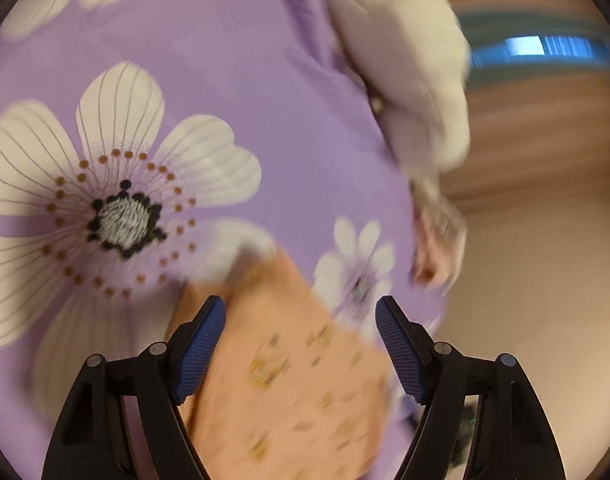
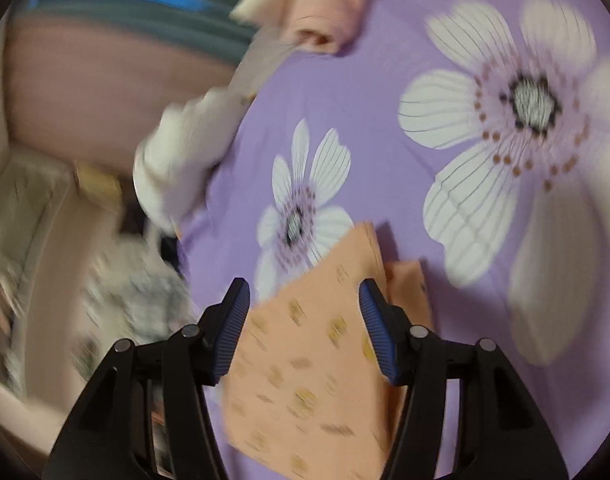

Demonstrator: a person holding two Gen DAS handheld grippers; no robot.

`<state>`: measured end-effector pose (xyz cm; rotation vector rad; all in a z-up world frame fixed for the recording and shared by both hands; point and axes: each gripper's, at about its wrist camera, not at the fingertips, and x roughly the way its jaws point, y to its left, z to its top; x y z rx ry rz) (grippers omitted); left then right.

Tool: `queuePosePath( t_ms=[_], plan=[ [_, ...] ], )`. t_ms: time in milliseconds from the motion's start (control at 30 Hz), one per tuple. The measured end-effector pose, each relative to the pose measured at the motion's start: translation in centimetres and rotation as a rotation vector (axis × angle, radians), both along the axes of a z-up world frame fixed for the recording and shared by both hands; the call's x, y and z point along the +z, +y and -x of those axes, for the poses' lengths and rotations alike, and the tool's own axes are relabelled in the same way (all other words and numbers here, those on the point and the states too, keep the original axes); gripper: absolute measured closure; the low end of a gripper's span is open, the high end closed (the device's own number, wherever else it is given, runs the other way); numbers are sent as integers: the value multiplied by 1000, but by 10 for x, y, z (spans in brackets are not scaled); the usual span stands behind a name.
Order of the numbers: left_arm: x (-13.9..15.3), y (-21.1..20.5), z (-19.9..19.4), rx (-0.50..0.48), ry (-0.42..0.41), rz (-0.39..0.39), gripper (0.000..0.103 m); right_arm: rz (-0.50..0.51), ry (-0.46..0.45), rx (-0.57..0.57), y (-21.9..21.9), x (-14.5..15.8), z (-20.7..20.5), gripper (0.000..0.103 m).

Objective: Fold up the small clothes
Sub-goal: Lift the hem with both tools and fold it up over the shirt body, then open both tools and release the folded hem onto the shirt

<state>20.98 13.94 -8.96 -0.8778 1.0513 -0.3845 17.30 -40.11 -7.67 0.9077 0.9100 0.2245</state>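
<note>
Lying below both parted hand-held grippers (image 1: 301, 350) (image 2: 305, 330): peach garment (image 1: 289, 380), apparently unheld; frames blurred.

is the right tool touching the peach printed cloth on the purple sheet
Apart. The right wrist view shows the right tool open, blue pads clear of the peach printed cloth lying below on the purple flowered sheet.
</note>
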Motion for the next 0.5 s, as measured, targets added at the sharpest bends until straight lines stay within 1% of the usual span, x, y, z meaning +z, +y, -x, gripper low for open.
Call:
queuePosePath(
  t_ms=[67, 100, 133, 200, 267, 333, 400, 467, 500],
  plan=[
    [6, -15, 15, -75, -33, -77, 27, 138, -23, 70, 18, 11, 14, 59],
    [8, -26, 28, -132, -56, -126, 27, 214, -36, 111, 30, 17, 26, 63],
    [9, -33, 36, -164, -69, -159, 27, 263, -42, 140, 34, 16, 36, 70],
    [7, -50, 57, -239, -95, -239, 27, 366, -37, 199, 53, 15, 49, 76],
    [4, -61, 71, -286, -106, -287, 27, 420, -31, 250, 68, 11, 62, 83],
    [0, -73, 88, -331, -126, -340, 27, 481, -13, 271, 77, 7, 76, 84],
    [-5, -83, 98, -368, -144, -392, 27, 501, -13, 292, 80, -1, 89, 86],
    [-12, -86, 105, -388, -143, -420, 27, 509, 1, 327, 87, -12, 96, 89],
    [-19, -85, 108, -391, -129, -441, 27, 553, 30, 337, 88, -21, 101, 89]
  ],
)
